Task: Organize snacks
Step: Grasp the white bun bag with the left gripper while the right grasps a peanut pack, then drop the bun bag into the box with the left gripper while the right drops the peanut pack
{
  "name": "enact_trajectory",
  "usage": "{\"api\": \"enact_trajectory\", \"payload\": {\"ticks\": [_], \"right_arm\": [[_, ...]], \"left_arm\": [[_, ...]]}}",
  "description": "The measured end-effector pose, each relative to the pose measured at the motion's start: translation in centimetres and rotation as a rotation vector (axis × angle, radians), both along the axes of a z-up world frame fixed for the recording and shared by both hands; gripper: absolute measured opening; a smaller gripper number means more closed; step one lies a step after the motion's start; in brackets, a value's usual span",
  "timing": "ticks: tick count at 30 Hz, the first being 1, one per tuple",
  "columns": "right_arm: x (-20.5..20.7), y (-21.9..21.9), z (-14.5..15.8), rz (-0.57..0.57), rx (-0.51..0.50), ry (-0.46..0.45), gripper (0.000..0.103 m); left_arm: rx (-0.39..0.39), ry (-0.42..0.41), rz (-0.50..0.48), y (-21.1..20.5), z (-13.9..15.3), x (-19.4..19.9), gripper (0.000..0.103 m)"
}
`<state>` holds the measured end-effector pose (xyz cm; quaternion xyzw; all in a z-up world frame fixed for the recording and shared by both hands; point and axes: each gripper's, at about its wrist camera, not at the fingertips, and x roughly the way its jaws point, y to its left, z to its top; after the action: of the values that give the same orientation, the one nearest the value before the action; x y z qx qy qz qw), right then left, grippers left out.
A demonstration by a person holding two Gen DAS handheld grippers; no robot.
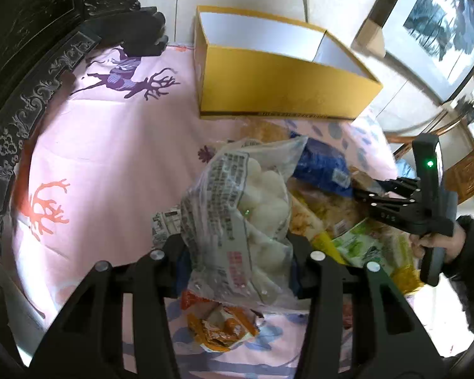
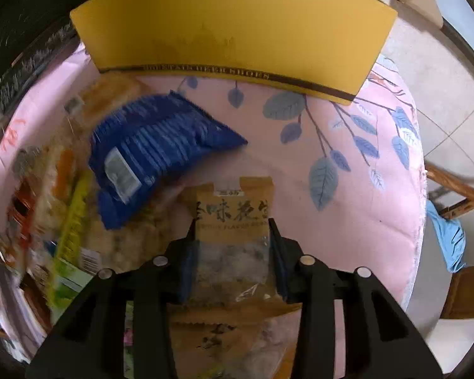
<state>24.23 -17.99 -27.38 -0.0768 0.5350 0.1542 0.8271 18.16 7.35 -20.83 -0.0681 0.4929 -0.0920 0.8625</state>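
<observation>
left gripper [image 1: 237, 252] clamped on clear bag [image 1: 246, 208], lifted off pile. right gripper [image 2: 232, 246] pinching brown packet [image 2: 234, 214]. carry both over yellow box [image 1: 281, 94], keep grip firm, drop inside.

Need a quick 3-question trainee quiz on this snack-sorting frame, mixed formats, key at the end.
1. True or false: the yellow box already holds several snack packs.
2. Which pack sits between the left gripper's fingers?
A. the blue pack
B. the clear bag of white round pieces
C. the green pack
3. Fill in: the right gripper is closed on a brown ____ packet.

Key
1. False. The white interior visible from the left wrist view shows no snacks.
2. B. The clear bag of white round pieces is in that grip; the blue pack lies on the pink cloth.
3. Peanut: the brown peanut packet, clear lower half.
</observation>
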Motion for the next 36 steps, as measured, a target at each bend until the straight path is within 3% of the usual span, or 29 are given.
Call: {"api": "enact_trajectory", "payload": {"ticks": [3,8,12,16,19,24,32,33,34,35,36], "right_arm": [[-0.8,-0.9,2.8,-0.049,0.046,-0.048,0.04],[-1.8,-1.4,11.5,-0.041,0.119,-0.237,0.04],[1.1,-1.7,18.0,-0.028,0.211,-0.369,0.04],[5.7,-1.4,22.0,-0.029,0.204,-0.46,0.04],[9.0,-1.4,23.4,-0.045,0.25,-0.463,0.04],[12.3,-0.6,23.7,-0.051,0.245,-0.478,0.04],[16.0,0.7,21.5,-0.034,0.144,-0.472,0.041],[16.6,0.8,21.1,-0.034,0.143,-0.466,0.042],[17.2,0.9,20.2,-0.026,0.156,-0.455,0.065],[17.6,1.0,19.6,-0.017,0.152,-0.435,0.102],[17.9,1.0,18.6,-0.029,0.133,-0.404,0.102]], "left_arm": [[0.047,-0.03,-0.004,-0.1,1.5,0.0,0.047],[0.034,-0.118,-0.019,-0.6,5.7,1.9,0.047],[0.048,-0.212,-0.055,-1.5,10.2,5.6,0.047],[0.128,-0.282,-0.097,-3.1,13.9,9.8,0.047],[0.176,-0.34,-0.114,-3.8,15.7,12.7,0.047],[0.173,-0.333,-0.115,-4.1,16.3,16.6,0.047],[0.199,-0.269,-0.155,-6.2,12.9,20.9,0.047],[0.197,-0.257,-0.15,-6.3,12.4,21.2,0.052],[0.203,-0.236,-0.142,-6.5,11.6,21.8,0.06],[0.24,-0.221,-0.125,-6.8,10.7,22.1,0.087],[0.29,-0.224,-0.096,-6.9,10.0,22.1,0.101]]}}
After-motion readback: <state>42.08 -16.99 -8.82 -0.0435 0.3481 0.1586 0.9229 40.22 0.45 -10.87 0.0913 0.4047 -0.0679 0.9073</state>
